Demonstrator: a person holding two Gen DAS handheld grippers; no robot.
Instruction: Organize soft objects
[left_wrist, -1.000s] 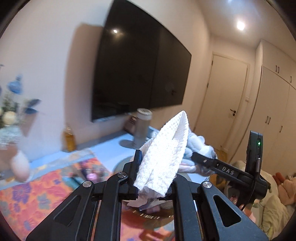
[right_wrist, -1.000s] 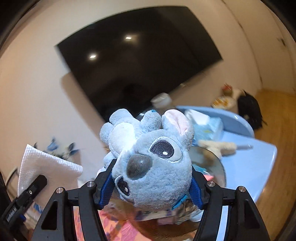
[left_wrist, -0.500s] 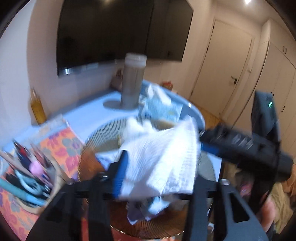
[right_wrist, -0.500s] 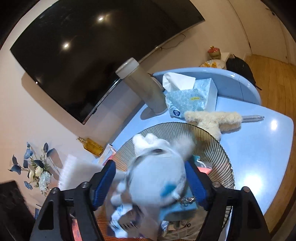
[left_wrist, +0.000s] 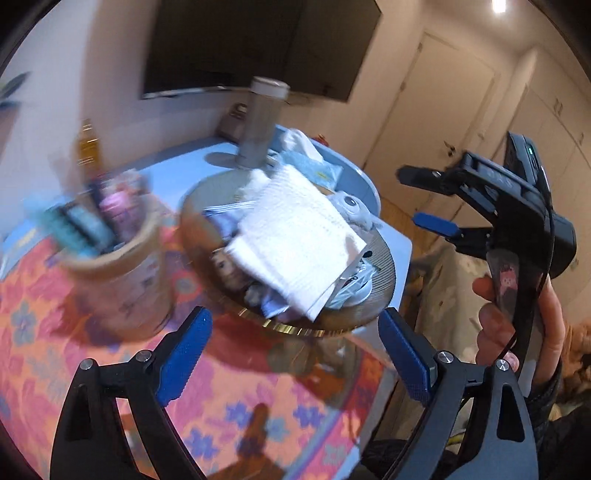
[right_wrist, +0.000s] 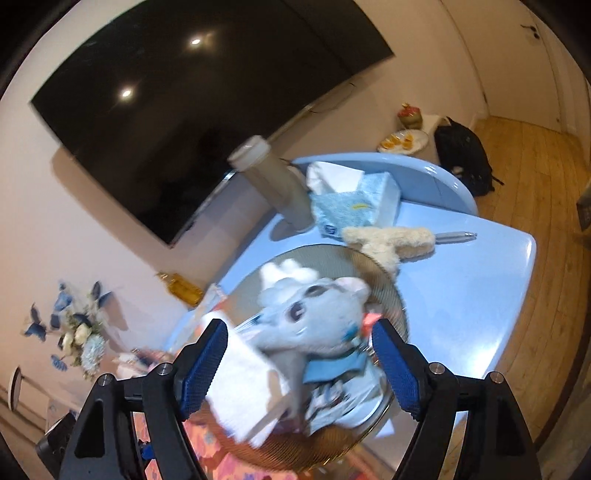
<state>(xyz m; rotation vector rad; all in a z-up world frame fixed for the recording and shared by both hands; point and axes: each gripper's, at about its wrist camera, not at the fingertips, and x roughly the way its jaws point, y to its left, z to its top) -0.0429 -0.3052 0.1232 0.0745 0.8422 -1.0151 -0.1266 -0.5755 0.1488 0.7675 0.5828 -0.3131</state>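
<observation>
A round gold wire basket (left_wrist: 384, 266) (right_wrist: 388, 280) stands on the table and holds soft items. A white towel (left_wrist: 295, 236) (right_wrist: 243, 391) lies on top of the pile in it. A grey-blue plush toy (right_wrist: 317, 317) (left_wrist: 351, 206) lies in the basket beside the towel. My left gripper (left_wrist: 295, 354) is open and empty, just in front of and above the basket. My right gripper (right_wrist: 299, 365) is open and empty above the basket; it also shows at the right of the left wrist view (left_wrist: 424, 199).
A tall beige bottle (right_wrist: 273, 184), a blue tissue box (right_wrist: 354, 206) and a cream fluffy duster (right_wrist: 391, 240) lie behind the basket on the blue table (right_wrist: 472, 280). A round holder of pens (left_wrist: 114, 254) stands left of the basket on a floral cloth (left_wrist: 221, 398). A TV (right_wrist: 184, 92) hangs on the wall.
Both grippers swung down over the basket and opened. The towel left the left gripper and the plush toy left the right gripper; both now lie in the basket.
</observation>
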